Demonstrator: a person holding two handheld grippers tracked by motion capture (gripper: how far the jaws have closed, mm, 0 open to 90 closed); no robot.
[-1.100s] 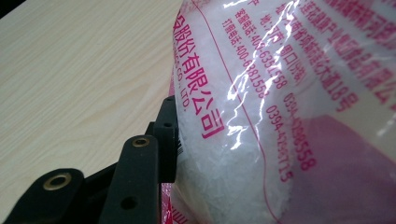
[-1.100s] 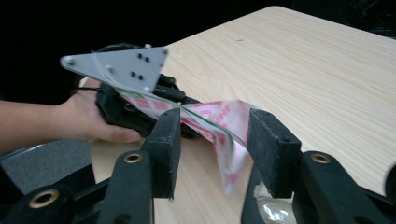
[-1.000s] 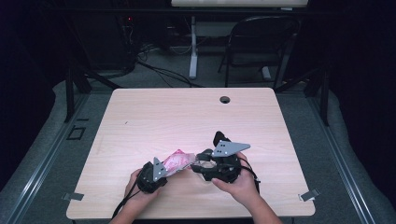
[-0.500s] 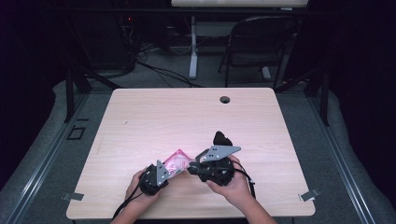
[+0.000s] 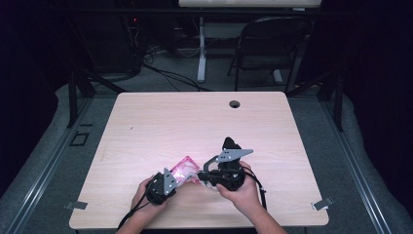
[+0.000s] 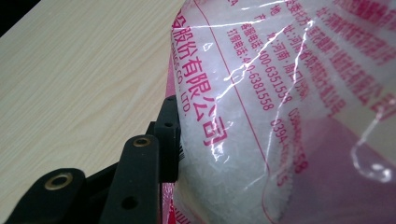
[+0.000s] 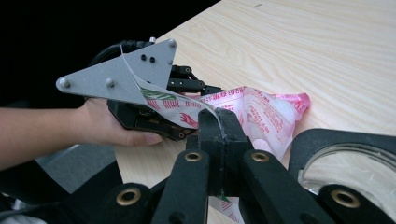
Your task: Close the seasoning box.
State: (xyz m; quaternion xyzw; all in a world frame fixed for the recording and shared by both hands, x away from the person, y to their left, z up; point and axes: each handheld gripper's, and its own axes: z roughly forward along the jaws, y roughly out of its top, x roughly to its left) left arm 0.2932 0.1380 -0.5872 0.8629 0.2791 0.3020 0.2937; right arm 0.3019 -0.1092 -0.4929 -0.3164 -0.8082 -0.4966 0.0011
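Note:
A clear plastic bag (image 5: 184,169) printed in pink, holding white granules, hangs just above the table's front edge between both grippers. My left gripper (image 5: 174,179) is shut on its left part; in the left gripper view one black finger (image 6: 167,135) presses into the bag (image 6: 280,116), and the other is hidden behind it. My right gripper (image 5: 202,176) comes in from the right. Its jaws have just been closing and now pinch the bag's thin top edge (image 7: 261,114) at the right gripper's tips (image 7: 219,117). The left gripper (image 7: 189,91) faces it closely.
The light wooden table (image 5: 195,126) has a round cable hole (image 5: 234,104) near its far edge. A round clear dish with a black rim (image 7: 348,163) lies right beside the right gripper. A folding chair (image 5: 272,44) and a desk leg stand beyond the table.
The right gripper's jaws have closed onto the bag's edge, and that hand has shifted slightly toward the left gripper. The left gripper has kept its hold and place.

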